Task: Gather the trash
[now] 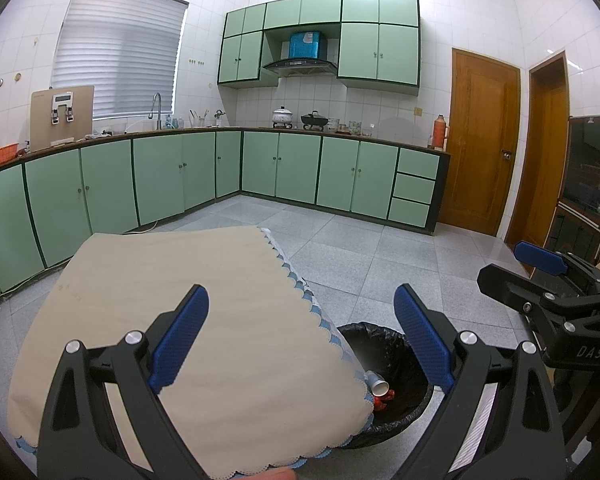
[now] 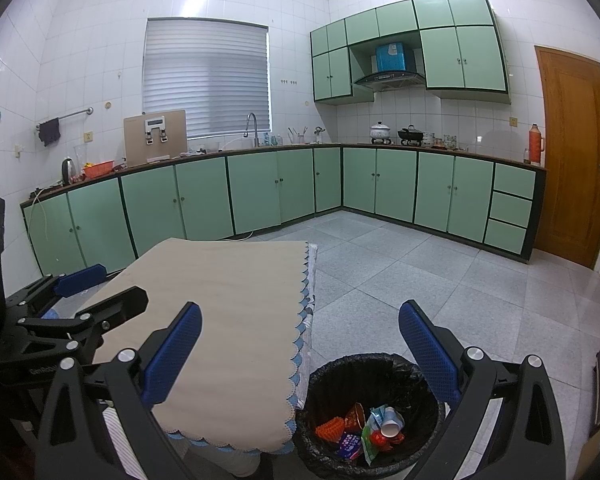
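Beige cloth covers the table [image 1: 172,280] in the left wrist view, and nothing lies on the part that shows. The left gripper [image 1: 300,304] hangs over the table's near right corner with its jaws wide apart and empty. Just right of that corner stands the bin [image 1: 384,340], lined in black; the cloth hides most of its inside, so only a white cup [image 1: 378,385] and a red scrap show. The right gripper [image 1: 540,258] is cut off at the far right.

In the right wrist view, the right gripper [image 2: 300,316] is above the bin [image 2: 380,362], jaws apart, holding nothing. The trash [image 2: 364,430] sits in the bin: wrappers, a cup, something orange. Collecting looks finished or nearly so; the next move calls for a check for any piece out of view.
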Demonstrator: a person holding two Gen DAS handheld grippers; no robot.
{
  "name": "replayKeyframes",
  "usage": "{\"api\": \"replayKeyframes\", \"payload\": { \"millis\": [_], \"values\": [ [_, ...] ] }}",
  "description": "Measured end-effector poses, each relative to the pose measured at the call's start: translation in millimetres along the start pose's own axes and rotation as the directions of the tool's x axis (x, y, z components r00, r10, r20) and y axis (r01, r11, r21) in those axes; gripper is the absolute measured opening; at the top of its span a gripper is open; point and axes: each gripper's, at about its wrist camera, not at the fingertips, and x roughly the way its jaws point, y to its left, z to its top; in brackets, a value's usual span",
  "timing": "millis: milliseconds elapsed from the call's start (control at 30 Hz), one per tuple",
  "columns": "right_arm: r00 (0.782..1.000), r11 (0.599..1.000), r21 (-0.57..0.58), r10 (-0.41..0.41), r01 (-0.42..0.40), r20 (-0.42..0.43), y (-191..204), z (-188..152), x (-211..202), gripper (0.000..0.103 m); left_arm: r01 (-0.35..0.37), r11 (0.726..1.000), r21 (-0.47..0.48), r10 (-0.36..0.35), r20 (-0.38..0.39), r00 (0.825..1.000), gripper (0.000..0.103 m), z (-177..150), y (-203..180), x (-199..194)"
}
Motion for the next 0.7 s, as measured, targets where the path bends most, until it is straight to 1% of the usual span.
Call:
{"api": "replayKeyframes", "payload": {
  "millis": [700],
  "values": [
    [1.000,1.000,0.001,0.001,-0.001,-0.004,2.8,-0.6,0.3,0.097,0.000,1.000,-0.005,0.000,-0.006,1.000,0.091,-1.3,-2.4,0.8]
  ]
}}
